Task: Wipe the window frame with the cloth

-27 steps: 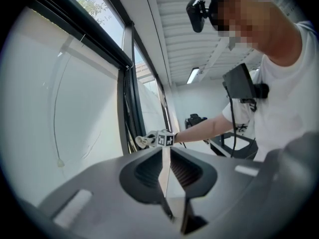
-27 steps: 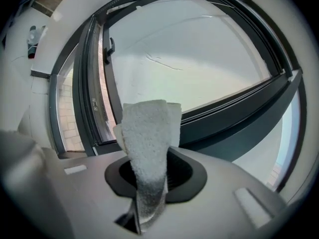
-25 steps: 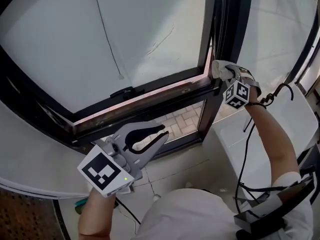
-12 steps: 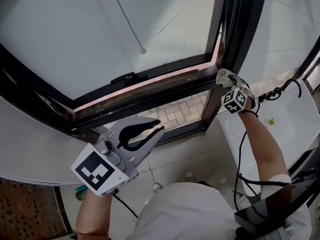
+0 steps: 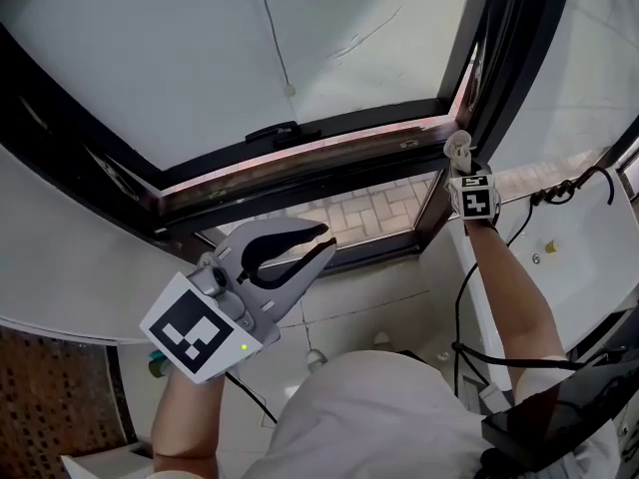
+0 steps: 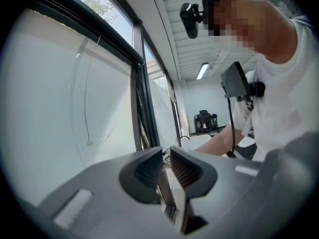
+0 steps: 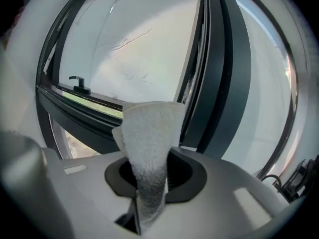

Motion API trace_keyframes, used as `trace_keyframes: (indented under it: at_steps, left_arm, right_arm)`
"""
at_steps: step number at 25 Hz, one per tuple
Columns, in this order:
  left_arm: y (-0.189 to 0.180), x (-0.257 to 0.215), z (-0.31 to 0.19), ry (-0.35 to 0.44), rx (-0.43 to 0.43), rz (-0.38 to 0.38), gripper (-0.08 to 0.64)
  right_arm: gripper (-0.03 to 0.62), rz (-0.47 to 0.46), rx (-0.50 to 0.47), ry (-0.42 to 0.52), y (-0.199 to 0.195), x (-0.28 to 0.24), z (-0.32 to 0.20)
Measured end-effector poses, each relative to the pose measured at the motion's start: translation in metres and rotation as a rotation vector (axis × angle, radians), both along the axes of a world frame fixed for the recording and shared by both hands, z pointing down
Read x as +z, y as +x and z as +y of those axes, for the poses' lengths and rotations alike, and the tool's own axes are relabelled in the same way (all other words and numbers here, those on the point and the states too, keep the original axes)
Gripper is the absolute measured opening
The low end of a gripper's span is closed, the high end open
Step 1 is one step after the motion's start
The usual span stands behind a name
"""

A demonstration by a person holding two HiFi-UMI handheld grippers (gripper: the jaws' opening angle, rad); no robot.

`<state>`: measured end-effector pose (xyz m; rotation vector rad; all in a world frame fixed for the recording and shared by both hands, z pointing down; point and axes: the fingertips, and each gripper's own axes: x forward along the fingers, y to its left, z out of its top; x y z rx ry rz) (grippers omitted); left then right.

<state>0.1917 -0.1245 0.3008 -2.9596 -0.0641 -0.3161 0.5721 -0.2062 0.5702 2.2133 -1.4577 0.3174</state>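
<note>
My right hand-held gripper (image 5: 460, 160) is clamped on the cloth (image 5: 456, 146) at the lower right corner of the window frame (image 5: 329, 160). I should press it flat and drag steadily along the rail. My left hand-held gripper (image 5: 312, 249), barely parted, holds nothing.

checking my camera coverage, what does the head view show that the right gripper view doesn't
Head view only: the left gripper, jaws slightly apart and empty, and the person's right forearm. Right gripper view only: the right gripper shut on the white cloth. Both: the dark window frame, its handle and the cloth.
</note>
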Motion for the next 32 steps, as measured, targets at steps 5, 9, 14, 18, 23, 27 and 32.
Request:
trace_keyframes:
  at_steps: [5, 9, 14, 18, 23, 27, 32]
  left_arm:
    - [-0.027, 0.004, -0.002, 0.003, -0.018, -0.004, 0.069]
    - [-0.048, 0.008, 0.0, 0.017, -0.012, -0.01, 0.069]
    - [-0.076, 0.015, 0.005, 0.027, 0.002, -0.017, 0.069]
    - [-0.101, 0.019, 0.005, 0.023, -0.003, -0.018, 0.069]
    - [-0.138, 0.022, 0.001, 0.017, -0.018, -0.013, 0.069]
    - [-0.167, 0.025, -0.003, 0.01, -0.031, -0.013, 0.069]
    - [-0.194, 0.027, -0.007, 0.004, -0.05, -0.009, 0.069]
  right_arm:
    - [0.075, -0.08, 0.0, 0.028, -0.04, 0.007, -0.015]
    - [0.075, -0.121, -0.016, 0.046, -0.082, 0.006, -0.029]
    - [0.075, -0.159, -0.044, 0.063, -0.139, 0.007, -0.051]
    - [0.075, -0.179, -0.098, 0.064, -0.194, 0.01, -0.072]
    - [0.075, -0.207, -0.148, 0.072, -0.258, 0.013, -0.096]
    - [0.075, -0.225, -0.185, 0.073, -0.305, 0.017, -0.113]
    - [0.075, -0.238, -0.249, 0.067, -0.366, 0.016, -0.134]
